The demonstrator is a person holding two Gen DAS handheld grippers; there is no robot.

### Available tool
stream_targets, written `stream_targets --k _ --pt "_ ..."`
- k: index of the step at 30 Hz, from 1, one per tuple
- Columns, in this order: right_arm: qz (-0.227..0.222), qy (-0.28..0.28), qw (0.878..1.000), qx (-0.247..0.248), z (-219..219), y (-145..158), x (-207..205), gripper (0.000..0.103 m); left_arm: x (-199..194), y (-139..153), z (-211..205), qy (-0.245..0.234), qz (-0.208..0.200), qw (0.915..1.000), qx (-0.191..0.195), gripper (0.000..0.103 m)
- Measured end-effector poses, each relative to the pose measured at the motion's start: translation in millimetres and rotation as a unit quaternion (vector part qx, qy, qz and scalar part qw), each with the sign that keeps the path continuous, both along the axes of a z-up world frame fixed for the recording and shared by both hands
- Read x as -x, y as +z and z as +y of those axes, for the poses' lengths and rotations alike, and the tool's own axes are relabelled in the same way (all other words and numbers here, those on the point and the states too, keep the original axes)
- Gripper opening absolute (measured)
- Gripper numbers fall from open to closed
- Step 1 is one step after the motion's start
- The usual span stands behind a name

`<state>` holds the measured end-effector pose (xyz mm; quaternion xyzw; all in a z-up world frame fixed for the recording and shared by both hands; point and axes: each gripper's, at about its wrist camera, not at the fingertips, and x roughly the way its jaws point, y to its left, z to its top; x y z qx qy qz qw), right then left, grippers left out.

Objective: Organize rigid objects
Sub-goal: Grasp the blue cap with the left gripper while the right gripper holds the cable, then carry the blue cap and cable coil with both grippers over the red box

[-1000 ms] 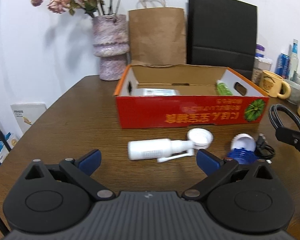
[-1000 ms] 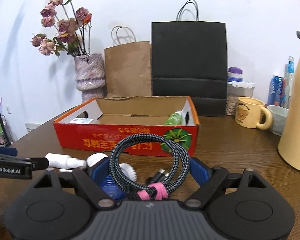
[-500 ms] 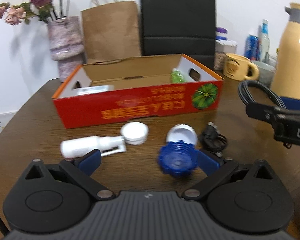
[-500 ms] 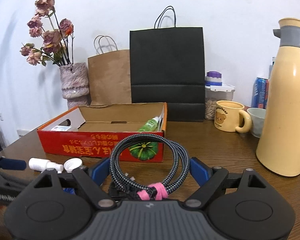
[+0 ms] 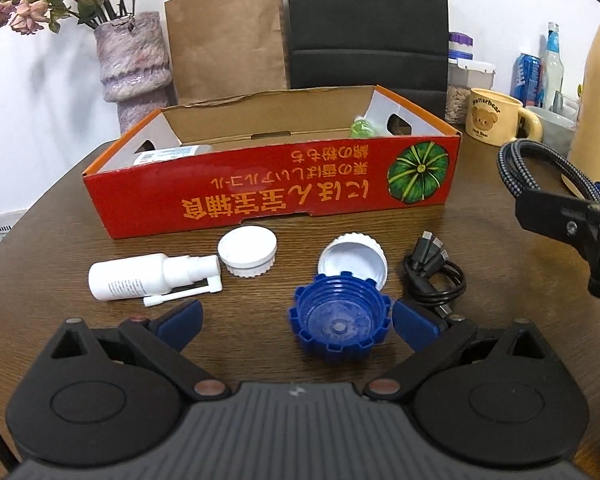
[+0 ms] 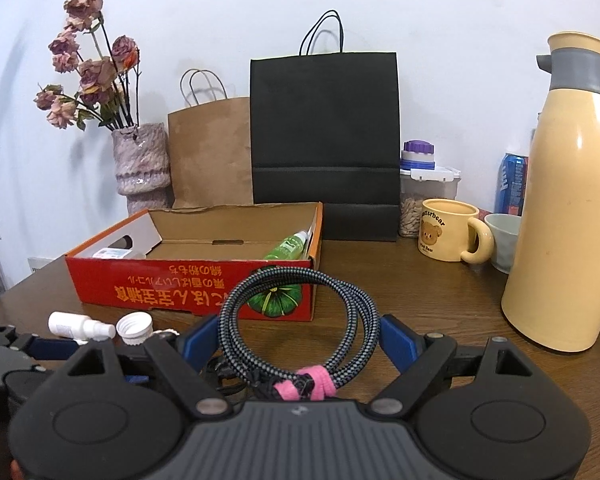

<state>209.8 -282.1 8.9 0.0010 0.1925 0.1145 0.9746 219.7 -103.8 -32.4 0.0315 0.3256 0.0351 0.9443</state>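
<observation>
My left gripper [image 5: 296, 318] is open low over the table, the blue ribbed cap [image 5: 340, 322] between its fingers, close to the right one. A white spray bottle [image 5: 148, 280], two white caps [image 5: 247, 251] [image 5: 354, 261] and a black cable [image 5: 434, 278] lie in front of the red cardboard box [image 5: 272, 196], which holds a green bottle [image 5: 362, 128] and a small packet [image 5: 168, 155]. My right gripper [image 6: 300, 342] is shut on a coiled braided cable [image 6: 300, 320] with a pink tie, right of the box [image 6: 188, 284].
A vase of dried flowers [image 6: 140, 164], a brown paper bag [image 6: 210, 152] and a black bag [image 6: 324, 140] stand behind the box. A yellow bear mug [image 6: 448, 236], a bowl, a can, a jar and a tall cream thermos [image 6: 572, 220] stand at the right.
My left gripper has swung right and closer, from the spray bottle to around the blue cap. My right gripper has carried the coiled cable to the right and slightly back.
</observation>
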Motion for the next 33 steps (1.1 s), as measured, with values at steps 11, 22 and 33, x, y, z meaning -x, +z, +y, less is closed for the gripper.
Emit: stream_targets --k 11,22,33 --pt "0.006 0.002 1.000 0.011 6.3 -3.6 -1.5 0.085 3.1 -4.8 1.9 -0.018 -0.002 0.9996 0.023 0.054" --pt "0.009 0.010 1.000 0.023 11.8 -7.4 -0.7 0.085 9.0 -5.9 3.7 -0.024 -0.006 0.9994 0.024 0.054" --pt "0.005 0.018 1.000 0.024 14.7 -7.5 4.8 0.085 29.9 5.6 28.0 -0.007 -0.024 0.9990 0.036 0.054"
